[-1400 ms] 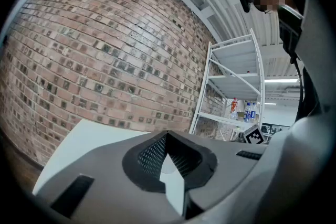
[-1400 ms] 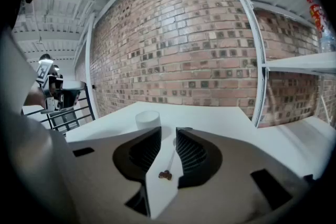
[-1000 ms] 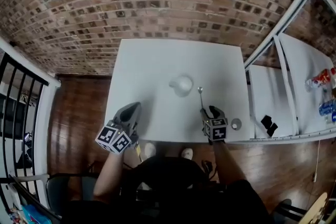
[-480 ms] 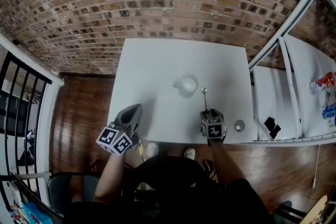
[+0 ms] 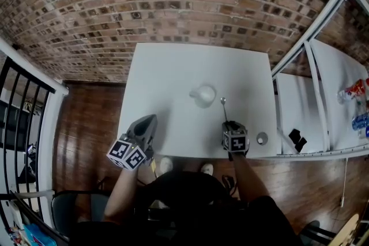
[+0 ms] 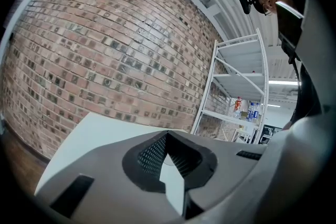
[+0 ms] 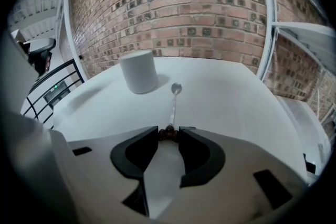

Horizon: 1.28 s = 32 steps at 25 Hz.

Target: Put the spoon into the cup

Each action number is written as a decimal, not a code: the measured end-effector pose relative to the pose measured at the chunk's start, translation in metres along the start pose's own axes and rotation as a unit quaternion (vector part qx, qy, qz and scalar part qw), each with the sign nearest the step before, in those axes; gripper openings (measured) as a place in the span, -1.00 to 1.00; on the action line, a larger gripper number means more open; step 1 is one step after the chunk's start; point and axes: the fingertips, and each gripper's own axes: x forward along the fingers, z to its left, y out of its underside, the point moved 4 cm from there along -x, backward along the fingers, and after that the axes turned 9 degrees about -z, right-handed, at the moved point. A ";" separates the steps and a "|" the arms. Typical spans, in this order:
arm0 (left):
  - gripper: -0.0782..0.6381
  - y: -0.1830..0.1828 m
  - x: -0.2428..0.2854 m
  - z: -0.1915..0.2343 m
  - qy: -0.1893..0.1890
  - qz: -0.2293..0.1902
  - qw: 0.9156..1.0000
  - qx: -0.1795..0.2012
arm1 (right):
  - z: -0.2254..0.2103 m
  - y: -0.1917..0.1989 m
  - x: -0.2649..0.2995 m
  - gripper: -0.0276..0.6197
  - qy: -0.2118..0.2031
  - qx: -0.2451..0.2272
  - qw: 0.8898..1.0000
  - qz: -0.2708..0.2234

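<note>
A white cup [image 5: 204,94] [image 7: 138,71] stands upright near the middle of the white table [image 5: 173,66]. Just right of it lies a thin metal spoon [image 5: 224,108] [image 7: 174,103], bowl toward the cup side and handle toward me. My right gripper [image 5: 229,123] [image 7: 169,131] tilts down over the handle's end. Its jaws are closing, and the brown beaded end sits between the tips, touching both. My left gripper [image 5: 150,119] [image 6: 168,137] hovers level at the table's front left, tips together and empty.
A small round metal object [image 5: 262,138] lies near the table's front right corner. White shelving [image 5: 323,83] with bottles [image 5: 354,89] stands to the right, a black railing [image 5: 23,106] to the left, a brick wall behind. My shoes [image 5: 164,165] show below the front edge.
My right gripper has sunk a little onto the spoon's handle end, and its jaws have come in around it. The left gripper, cup and spoon have stayed put.
</note>
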 end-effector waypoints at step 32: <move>-0.77 -0.027 0.026 -0.015 0.021 -0.044 0.999 0.026 | 0.036 -0.137 -0.082 -0.51 -0.158 -0.052 0.976 -0.141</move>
